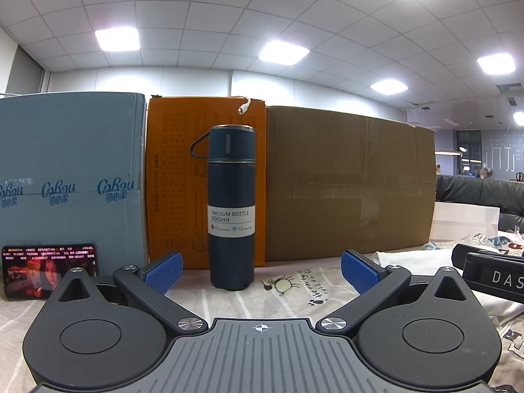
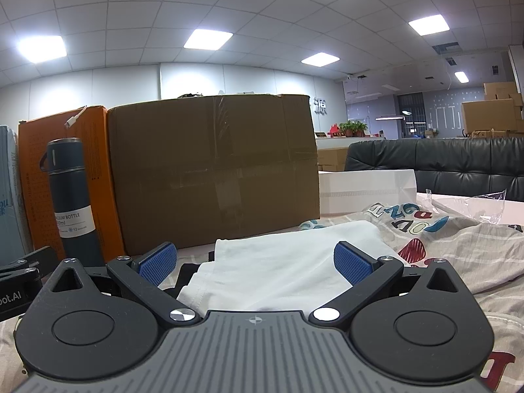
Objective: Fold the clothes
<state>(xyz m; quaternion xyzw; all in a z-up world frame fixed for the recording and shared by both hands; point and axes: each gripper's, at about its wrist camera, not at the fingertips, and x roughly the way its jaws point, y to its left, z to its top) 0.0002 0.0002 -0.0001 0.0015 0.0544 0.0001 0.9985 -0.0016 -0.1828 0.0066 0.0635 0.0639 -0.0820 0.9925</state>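
A white garment (image 2: 281, 268) lies folded on the patterned sheet, right ahead of my right gripper (image 2: 255, 267). The right gripper is open and empty, its blue pads on either side of the garment's near edge. A black garment edge (image 2: 186, 270) shows under the white one. A grey printed cloth (image 2: 458, 245) lies to the right. My left gripper (image 1: 260, 270) is open and empty, low over the sheet (image 1: 294, 291), facing a bottle. The white garment (image 1: 422, 263) shows at its right, beside the right gripper's body (image 1: 491, 271).
A dark blue vacuum bottle (image 1: 232, 209) stands ahead of the left gripper. Behind it stand a blue box (image 1: 72, 177), an orange box (image 1: 177, 177) and a brown carton (image 1: 347, 180). A phone (image 1: 49, 270) leans at left. A white box (image 2: 366, 190) and black sofa (image 2: 458, 167) are right.
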